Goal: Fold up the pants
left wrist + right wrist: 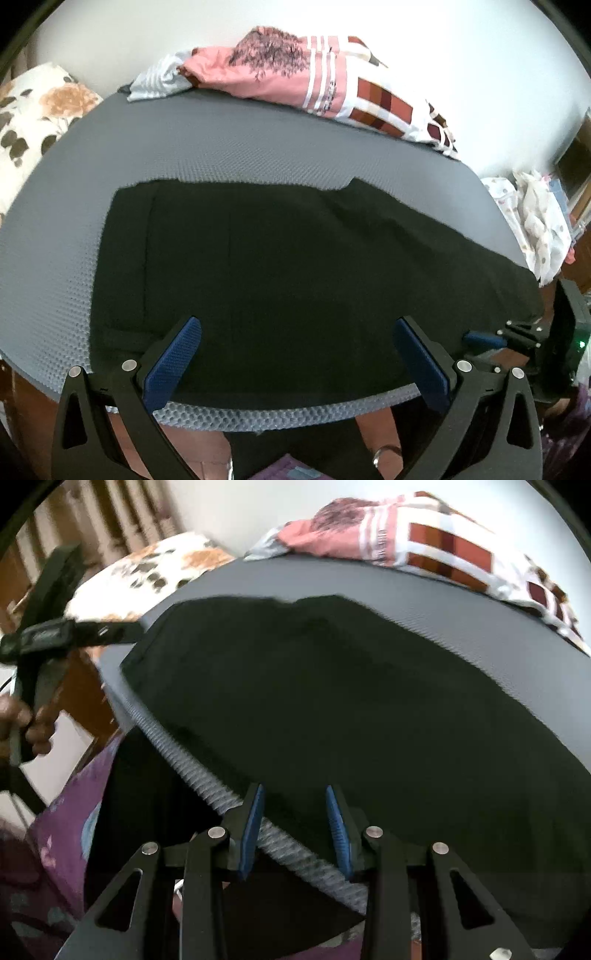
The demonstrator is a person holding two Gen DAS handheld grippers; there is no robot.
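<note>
The pants point(280, 266) are lying flat on the worktop point(221, 147), soft and limp, best pinched at the near hem, while both the left gripper point(295, 354) and right gripper point(295, 827) are hovering there, jaws released.

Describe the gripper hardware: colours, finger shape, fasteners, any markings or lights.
Both grippers, left gripper and right gripper, are matte black with triangular cut-outs in the linkages and round silver pivot pins. Fingers carry blue, finely textured pads. A green light glows on the right unit's body. No cables or legible markings are visible.
</note>
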